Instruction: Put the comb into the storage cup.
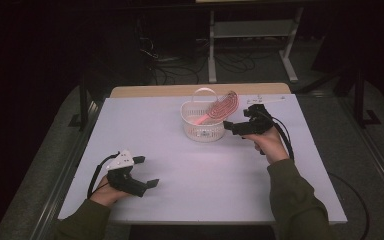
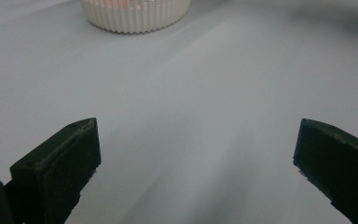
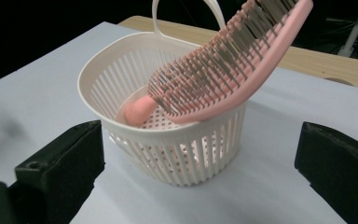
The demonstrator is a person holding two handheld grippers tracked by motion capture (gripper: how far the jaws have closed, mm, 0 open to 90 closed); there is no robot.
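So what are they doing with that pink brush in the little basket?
A person sits at a white table with a hand-held gripper in each hand. The pink hairbrush sits in the white basket, handle down inside and bristly head leaning out over the rim. The right hand-held gripper is open just beside the basket, not touching the brush. The left hand-held gripper is open too, holding nothing, near the front of the table, away from the basket.
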